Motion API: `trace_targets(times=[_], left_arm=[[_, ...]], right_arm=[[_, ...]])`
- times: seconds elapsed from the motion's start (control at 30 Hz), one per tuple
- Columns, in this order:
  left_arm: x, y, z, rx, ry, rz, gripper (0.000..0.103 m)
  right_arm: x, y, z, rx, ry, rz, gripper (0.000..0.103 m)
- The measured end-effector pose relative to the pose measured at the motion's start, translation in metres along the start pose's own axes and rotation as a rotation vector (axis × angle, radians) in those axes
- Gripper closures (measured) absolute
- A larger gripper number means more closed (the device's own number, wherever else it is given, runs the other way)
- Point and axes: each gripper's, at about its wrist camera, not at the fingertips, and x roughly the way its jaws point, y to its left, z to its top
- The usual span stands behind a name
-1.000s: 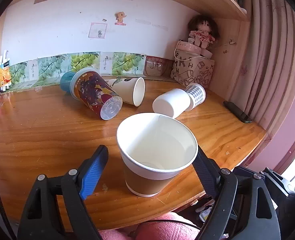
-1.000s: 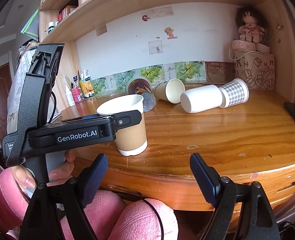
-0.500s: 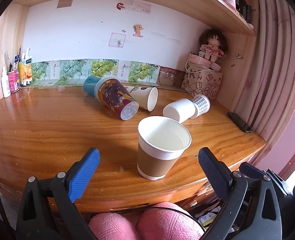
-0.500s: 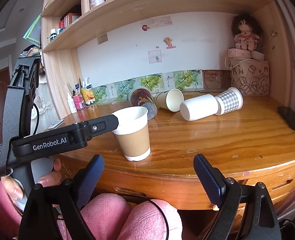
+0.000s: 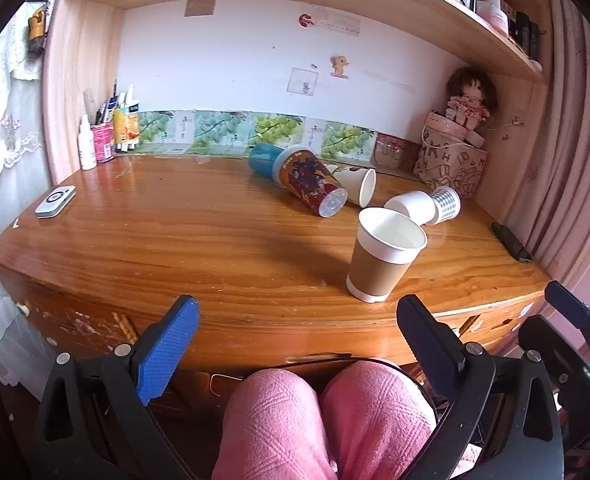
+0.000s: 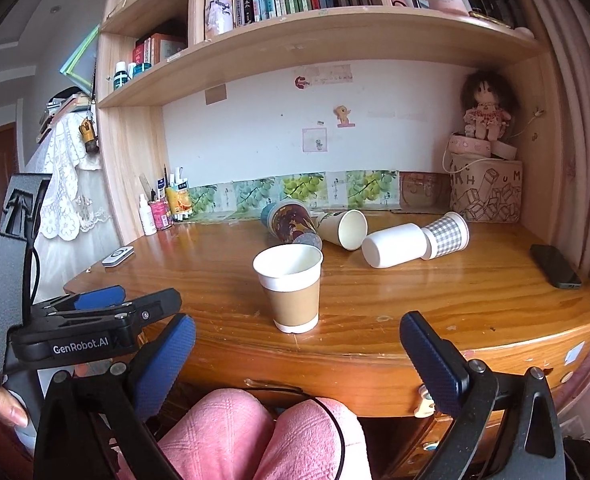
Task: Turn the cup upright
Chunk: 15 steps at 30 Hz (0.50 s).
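Observation:
A brown-sleeved white paper cup (image 5: 383, 254) stands upright near the front edge of the wooden desk (image 5: 175, 240); it also shows in the right wrist view (image 6: 291, 288). My left gripper (image 5: 297, 328) is open and empty, held back below the desk's front edge. My right gripper (image 6: 297, 354) is open and empty, also off the desk. Behind the cup lie a patterned cup (image 5: 311, 186), a white cup (image 5: 357, 186) and a white and checked pair (image 5: 425, 206), all on their sides.
A phone (image 5: 511, 242) lies at the right edge, a white remote (image 5: 55, 201) at the left. Bottles and pens (image 5: 107, 136) stand back left, a printed box with a doll (image 5: 451, 160) back right. Pink-clad knees (image 5: 315, 420) are below the grippers.
My left gripper has let go of the brown cup and drawn back off the desk. The right gripper has also pulled back. The cup stays upright.

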Motion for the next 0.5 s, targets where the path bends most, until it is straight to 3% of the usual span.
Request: trace_targets(times=[0.3, 0.5], left_arm=[[-0.037, 0.017, 0.017, -0.065, -0.067, 0.063, 0.003], [-0.064, 0.015, 0.044, -0.080, -0.166, 0.102, 0.003]], right_arm=[[-0.031, 0.016, 0.032, -0.058, -0.043, 0.014, 0.001], [-0.048, 0.023, 0.056, -0.077, -0.088, 0.028, 0.000]])
